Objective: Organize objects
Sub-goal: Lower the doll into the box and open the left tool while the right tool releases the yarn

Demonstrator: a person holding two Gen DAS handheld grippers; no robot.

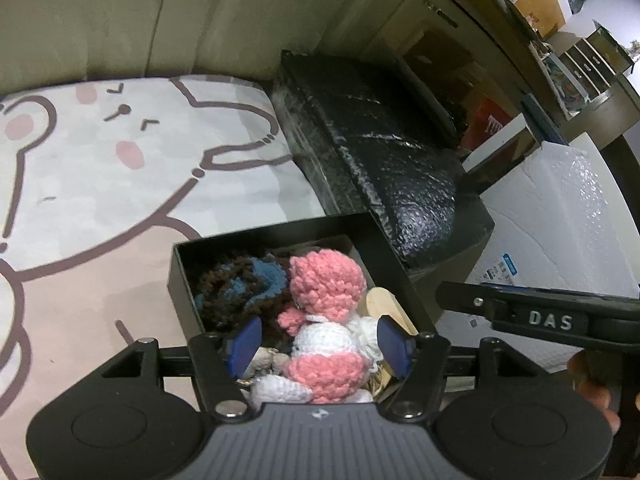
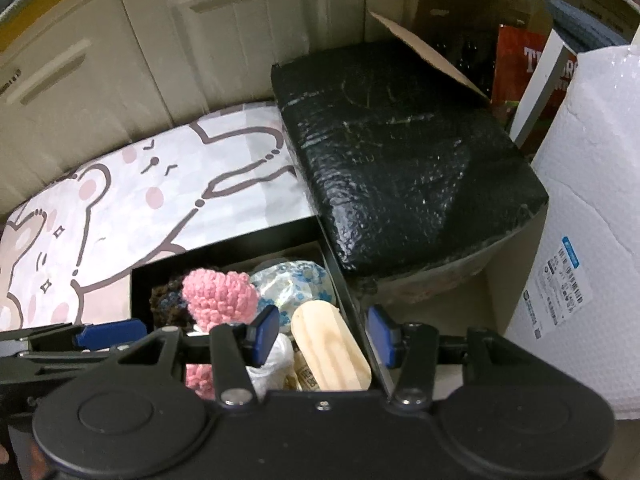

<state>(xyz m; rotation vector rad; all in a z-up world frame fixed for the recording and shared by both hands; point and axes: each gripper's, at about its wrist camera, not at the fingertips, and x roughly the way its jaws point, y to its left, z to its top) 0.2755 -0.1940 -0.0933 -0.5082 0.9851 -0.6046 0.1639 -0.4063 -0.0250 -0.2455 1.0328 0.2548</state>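
A black open box (image 1: 180, 280) stands on a bear-print mat. In it lies a pink-and-white crocheted doll (image 1: 326, 284), its pink head (image 2: 218, 292) also showing in the right wrist view. My left gripper (image 1: 320, 344) is open, its blue pads either side of the doll with gaps to it. A brown-and-blue crocheted piece (image 1: 240, 284), a wooden block (image 2: 330, 352) and a blue-flowered wrapped item (image 2: 296, 284) lie beside the doll. My right gripper (image 2: 324, 334) stands open astride the box's right wall (image 2: 340, 272) and the block, with a small gap showing at the left pad.
A black wrapped bundle (image 1: 380, 152) lies right behind the box. A white bubble-wrapped parcel (image 2: 592, 200) stands close on the right. The bear-print mat (image 1: 100, 180) stretches to the left. Beige cabinet doors (image 2: 220, 40) close the back. A cardboard flap (image 2: 424, 44) rises behind the bundle.
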